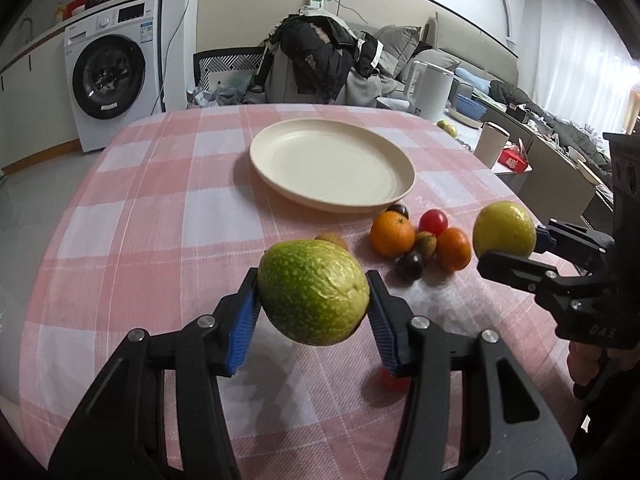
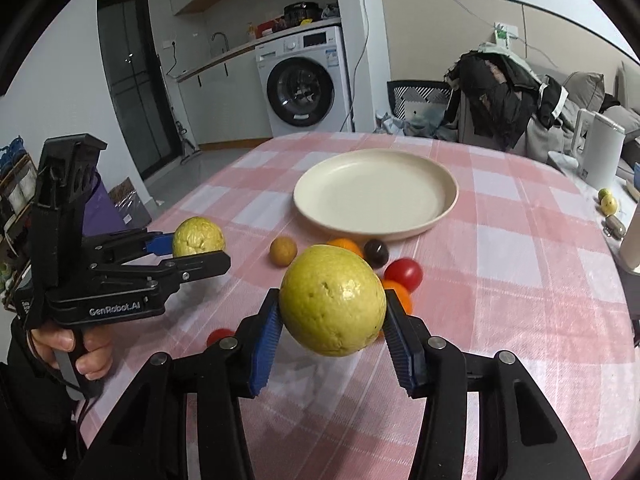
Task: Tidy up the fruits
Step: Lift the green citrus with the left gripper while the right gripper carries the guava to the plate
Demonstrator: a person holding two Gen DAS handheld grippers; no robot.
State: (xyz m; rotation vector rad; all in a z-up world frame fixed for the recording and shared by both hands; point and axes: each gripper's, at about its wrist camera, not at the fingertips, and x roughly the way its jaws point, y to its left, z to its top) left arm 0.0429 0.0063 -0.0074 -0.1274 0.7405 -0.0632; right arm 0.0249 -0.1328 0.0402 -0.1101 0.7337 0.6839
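My left gripper (image 1: 314,306) is shut on a green guava (image 1: 313,291) and holds it above the pink checked tablecloth; it also shows in the right wrist view (image 2: 196,250). My right gripper (image 2: 332,320) is shut on a yellow-green guava (image 2: 332,300), also lifted; it shows in the left wrist view (image 1: 506,242). An empty cream plate (image 1: 332,164) sits beyond both. Between plate and grippers lie two oranges (image 1: 392,236), a red cherry tomato (image 1: 433,222), dark plums (image 1: 410,266), a small brown fruit (image 2: 283,251) and another red tomato (image 2: 219,336).
A white kettle (image 2: 600,148), a cup (image 1: 490,144) and two small green fruits (image 2: 608,202) stand at the table's right edge. A chair draped with dark clothes (image 1: 320,52) stands behind the table. A washing machine (image 1: 112,68) is at the back left.
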